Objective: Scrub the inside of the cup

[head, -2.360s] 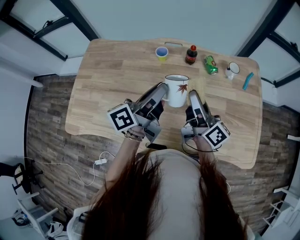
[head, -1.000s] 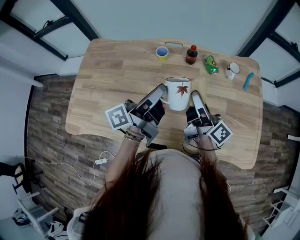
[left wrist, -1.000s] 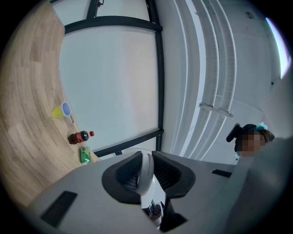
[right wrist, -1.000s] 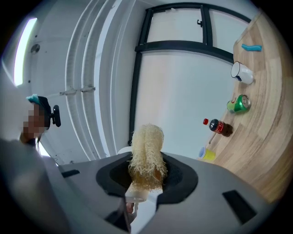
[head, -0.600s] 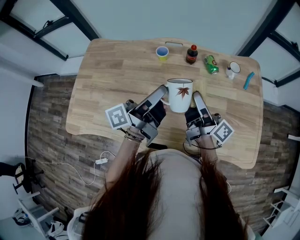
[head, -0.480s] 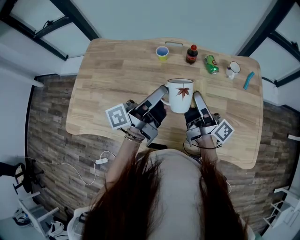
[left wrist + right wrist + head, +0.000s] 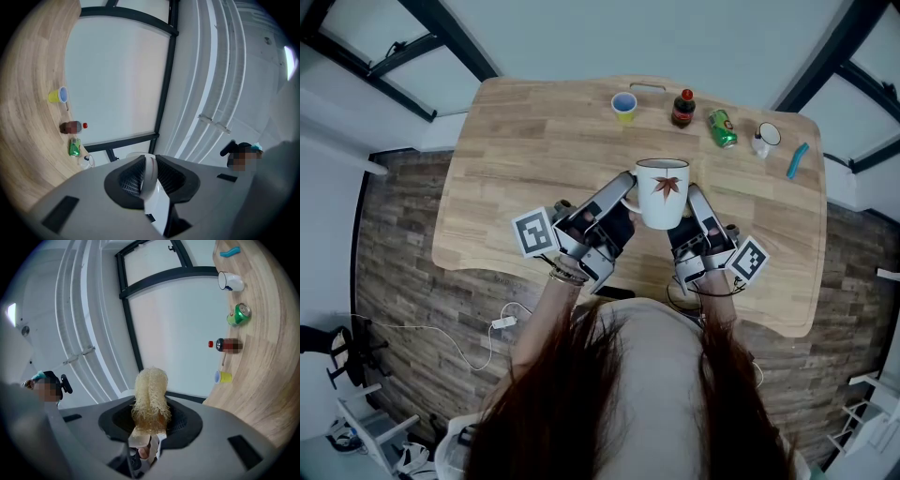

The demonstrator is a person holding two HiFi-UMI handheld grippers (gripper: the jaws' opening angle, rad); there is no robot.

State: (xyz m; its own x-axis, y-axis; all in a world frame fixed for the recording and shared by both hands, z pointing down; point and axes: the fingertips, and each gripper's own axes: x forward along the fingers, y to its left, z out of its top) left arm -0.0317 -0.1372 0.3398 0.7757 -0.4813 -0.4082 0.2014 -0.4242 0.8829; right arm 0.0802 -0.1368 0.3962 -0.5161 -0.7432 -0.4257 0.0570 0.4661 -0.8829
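A light wooden table stands on a plank floor, seen from above over a person's long dark hair. Both forearms reach forward over the near edge, side by side, and angle in toward each other.

The left hand holds the left gripper, pointing up and to the right. Its jaws are clamped tight on the thin white handle of a white cup. The cup has a red leaf print facing the person and sits over the middle of the table, between the two gripper tips.

The right hand holds the right gripper just beside the cup's right wall. In the right gripper view its jaws pinch a pale, stringy scrubber, which sticks out past the jaw tips.

Along the far edge, left to right, are a small yellow cup, a dark bottle with a red cap, a green can, a white mug and a blue item.
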